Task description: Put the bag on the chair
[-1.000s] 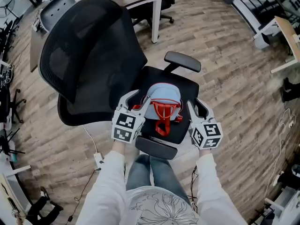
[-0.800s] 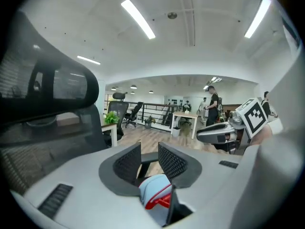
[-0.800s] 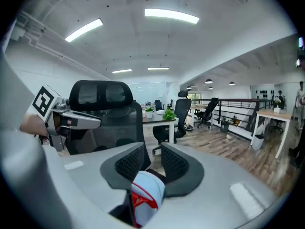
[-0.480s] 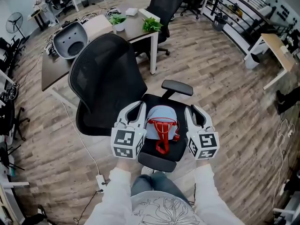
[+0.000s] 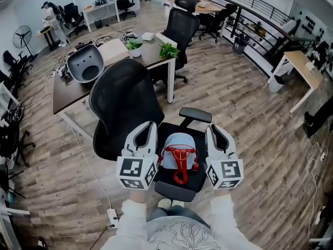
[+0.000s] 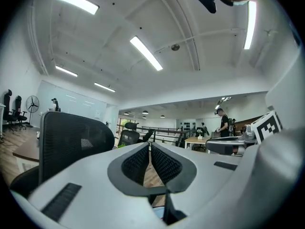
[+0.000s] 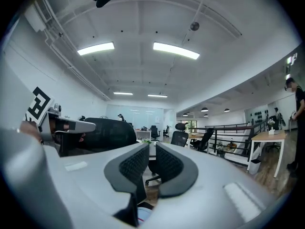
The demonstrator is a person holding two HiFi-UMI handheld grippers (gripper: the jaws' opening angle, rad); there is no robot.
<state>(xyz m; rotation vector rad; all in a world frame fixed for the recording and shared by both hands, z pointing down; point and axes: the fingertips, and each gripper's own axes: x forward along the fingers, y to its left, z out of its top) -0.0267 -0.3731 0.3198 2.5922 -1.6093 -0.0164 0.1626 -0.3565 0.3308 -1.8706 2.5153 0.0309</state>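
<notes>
Bag (image 5: 178, 146): lying on the chair (image 5: 125, 100) seat, between the two tools and lower than both, red straps (image 5: 180, 163) facing up.
Left tool (image 5: 148, 129): hovering just left of the bag, jaws clenched together on nothing.
Right tool (image 5: 214, 132): hovering just right of the bag, jaws clenched, empty.
Bench (image 5: 112, 51): standing beyond both tools, behind the chair.

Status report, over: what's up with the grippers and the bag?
Left gripper, right gripper: shut, empty, flanking bag. Bag resting on chair seat. Nothing in the way.
</notes>
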